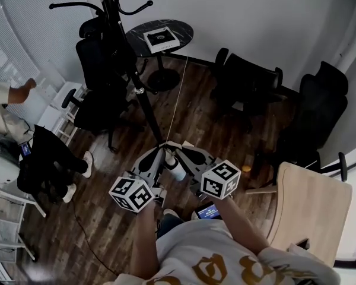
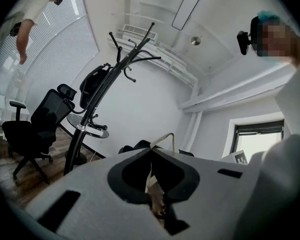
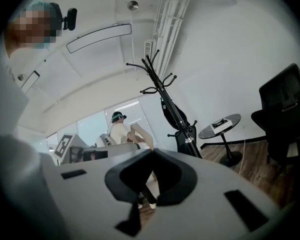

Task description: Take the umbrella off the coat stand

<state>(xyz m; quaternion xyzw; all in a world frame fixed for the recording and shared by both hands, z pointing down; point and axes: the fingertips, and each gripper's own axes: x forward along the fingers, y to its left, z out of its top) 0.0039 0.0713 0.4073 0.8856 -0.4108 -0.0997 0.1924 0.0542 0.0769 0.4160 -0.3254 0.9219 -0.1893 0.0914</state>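
Where the black coat stand (image 1: pixel 148 114) tops out, curved hooks (image 1: pixel 77 5) branch.

Left forearm (image 1: pixel 145 236) and right forearm (image 1: pixel 240 218) reached out from the torso (image 1: pixel 225 263); left gripper (image 1: pixel 162 150) and right gripper (image 1: pixel 180 150) nearly tip to tip, both jaws pressed together.
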